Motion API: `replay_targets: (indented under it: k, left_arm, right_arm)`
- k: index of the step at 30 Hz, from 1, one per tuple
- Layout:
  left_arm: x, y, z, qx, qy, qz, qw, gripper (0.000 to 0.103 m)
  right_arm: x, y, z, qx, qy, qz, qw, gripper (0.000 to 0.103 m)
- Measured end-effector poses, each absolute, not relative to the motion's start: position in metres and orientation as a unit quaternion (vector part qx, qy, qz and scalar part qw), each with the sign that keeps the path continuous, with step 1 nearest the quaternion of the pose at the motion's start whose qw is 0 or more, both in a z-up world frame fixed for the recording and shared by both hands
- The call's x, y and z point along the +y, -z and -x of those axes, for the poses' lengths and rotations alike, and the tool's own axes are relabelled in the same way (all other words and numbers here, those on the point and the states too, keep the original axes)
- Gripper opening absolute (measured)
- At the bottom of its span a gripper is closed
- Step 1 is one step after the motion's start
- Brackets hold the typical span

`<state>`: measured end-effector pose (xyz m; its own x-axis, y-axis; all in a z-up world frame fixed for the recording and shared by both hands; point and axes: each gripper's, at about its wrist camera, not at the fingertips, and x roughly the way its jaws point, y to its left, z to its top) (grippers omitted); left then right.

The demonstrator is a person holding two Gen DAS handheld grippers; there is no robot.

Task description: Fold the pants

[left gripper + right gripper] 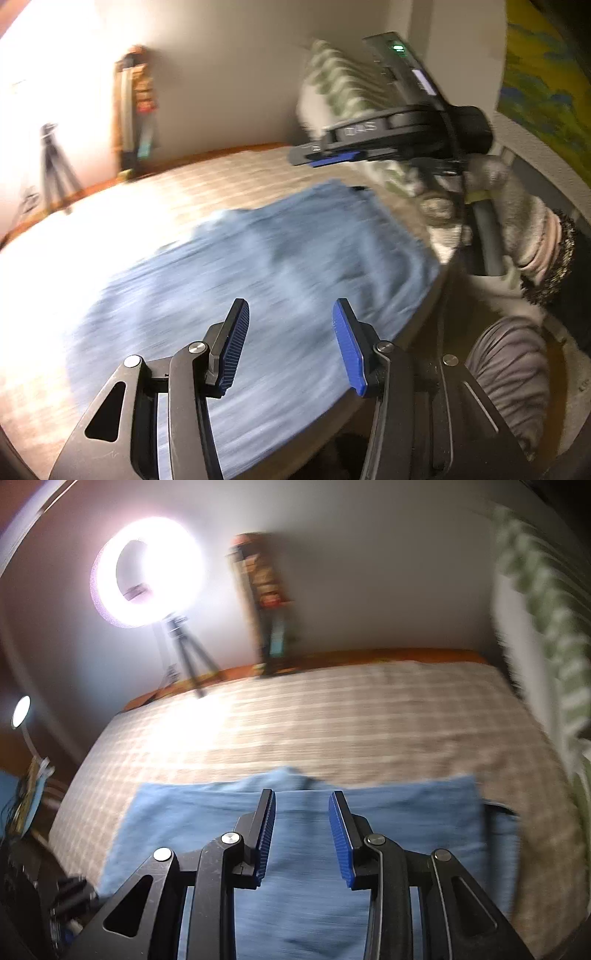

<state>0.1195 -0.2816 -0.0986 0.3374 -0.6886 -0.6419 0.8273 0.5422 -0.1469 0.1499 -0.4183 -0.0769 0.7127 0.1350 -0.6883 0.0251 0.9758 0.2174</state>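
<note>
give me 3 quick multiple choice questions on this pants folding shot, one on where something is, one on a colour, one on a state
1. Where do the pants lie?
A. on the checked bedspread
B. on the floor
C. over a chair

2. What colour are the gripper pads?
A. red
B. blue
C. white

3. How are the left gripper and right gripper?
A. both clamped on cloth
B. one holding a hanger
C. both open, holding nothing

Answers: 1 A, blue cloth spreads flat on the bedspread. 2 B, ribbed blue pads show in both views. 3 C, a clear gap shows between each pair of fingers.
</note>
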Motion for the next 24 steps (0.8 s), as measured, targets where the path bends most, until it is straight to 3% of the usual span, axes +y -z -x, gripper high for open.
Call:
replay_targets:
  k: [8, 13, 24]
  left_arm:
    - [-0.205, 0.124, -0.145, 0.362, 0.404, -0.095, 0.835, 0.046]
    - [-0.182, 0.142, -0.153, 0.378, 0.402, -0.073, 0.831, 0.033]
    - [-0.152, 0.167, -0.156, 0.416, 0.416, -0.04, 0.808, 0.033]
  right_arm:
    - [-0.323, 0.102, -0.186, 0.401, -0.118, -0.083, 0.904, 0.029]
    - [-0.263, 0.124, -0.214, 0.434, -0.158, -0.059, 0.885, 0.025]
    - [-0.18, 0.165, -0.262, 0.501, -0.177, -0.004, 0.847, 0.023]
